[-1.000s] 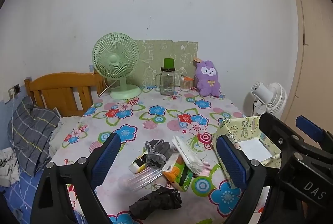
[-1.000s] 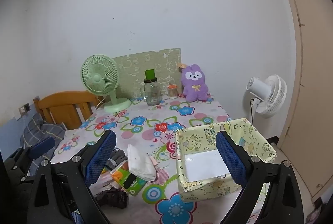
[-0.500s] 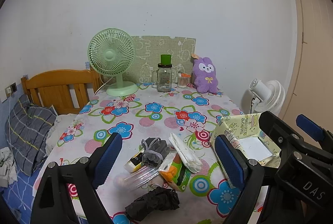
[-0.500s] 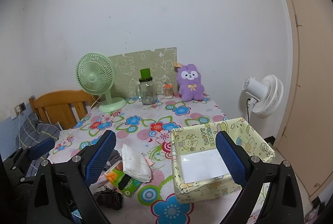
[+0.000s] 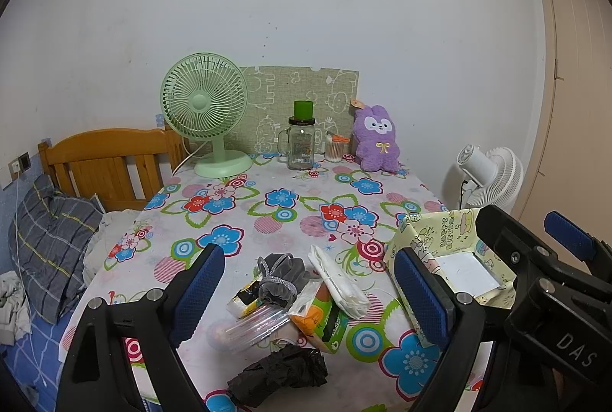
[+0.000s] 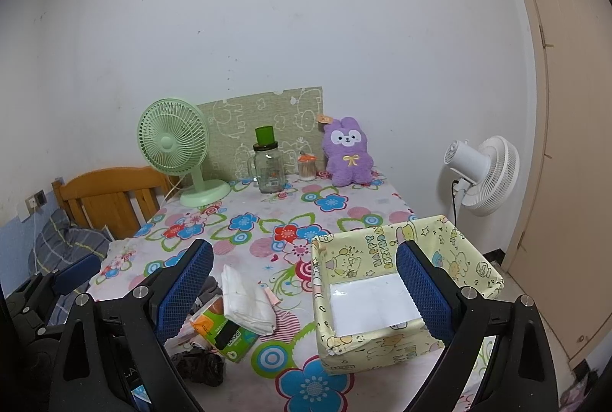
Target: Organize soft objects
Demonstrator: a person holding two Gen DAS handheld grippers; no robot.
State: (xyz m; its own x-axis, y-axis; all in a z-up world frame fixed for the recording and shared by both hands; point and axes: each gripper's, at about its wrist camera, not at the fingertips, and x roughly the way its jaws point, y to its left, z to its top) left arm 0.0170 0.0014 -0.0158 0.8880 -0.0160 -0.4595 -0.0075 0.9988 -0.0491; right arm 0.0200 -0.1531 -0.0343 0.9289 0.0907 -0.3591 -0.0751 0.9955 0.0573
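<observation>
My left gripper is open above the table's near edge, with nothing between its pads. Beyond and below it lies a small heap: a grey drawstring pouch, a white folded cloth, a green-and-orange tissue pack, a clear plastic bag and a crumpled black bag. My right gripper is open too and empty, hovering between the white cloth and the yellow cartoon-print box. The box holds only a white sheet on its floor. A purple plush bunny sits upright at the back.
The floral tablecloth covers the table. A green desk fan, a glass jar with a green lid and a small jar of swabs stand along the back wall. A white floor fan stands right of the table, a wooden bed frame left.
Both views drift only slightly. Nothing on the table has moved, and both grippers stay open and empty.
</observation>
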